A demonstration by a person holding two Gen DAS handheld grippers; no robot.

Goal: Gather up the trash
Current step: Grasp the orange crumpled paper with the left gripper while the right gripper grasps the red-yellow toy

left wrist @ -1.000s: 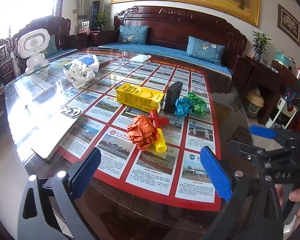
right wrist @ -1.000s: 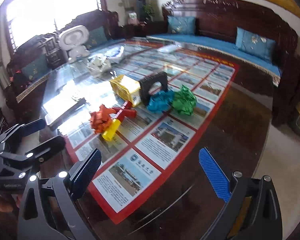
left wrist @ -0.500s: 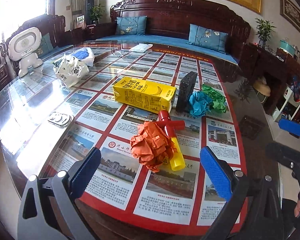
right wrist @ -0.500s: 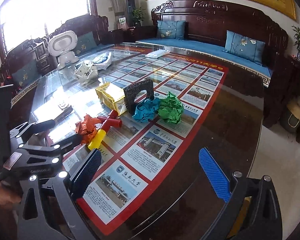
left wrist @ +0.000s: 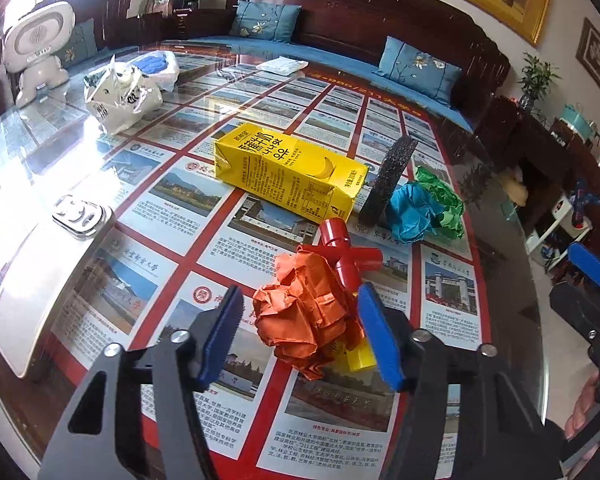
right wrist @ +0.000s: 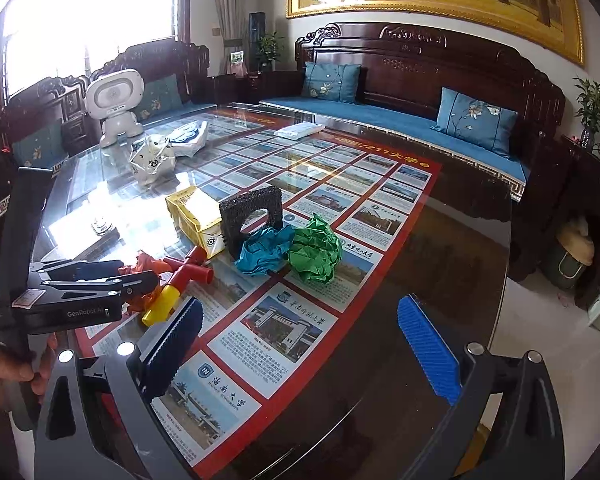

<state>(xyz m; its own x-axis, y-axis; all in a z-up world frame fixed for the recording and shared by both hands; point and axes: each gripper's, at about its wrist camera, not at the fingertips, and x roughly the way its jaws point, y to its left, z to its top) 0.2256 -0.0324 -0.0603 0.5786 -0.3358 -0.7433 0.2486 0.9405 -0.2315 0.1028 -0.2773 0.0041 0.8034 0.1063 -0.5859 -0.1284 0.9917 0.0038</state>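
Both blue pads of the left hand-held gripper [left wrist: 300,334] stood apart, flanking the crumpled orange paper [left wrist: 306,312] on the glass surface [left wrist: 500,280]; contact could not be confirmed. Right hand-held gripper [right wrist: 300,354] hovered wide open near the surface edge, well short of the green paper ball [right wrist: 315,254].

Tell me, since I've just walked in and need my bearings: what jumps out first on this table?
The crumpled orange paper ball sits right between the open fingers of the left tool, leaning against a red and yellow plastic tube. Behind it lies a bright yellow carton on its side, with a black foam piece standing at its end. Blue and green paper balls huddle beside the foam.
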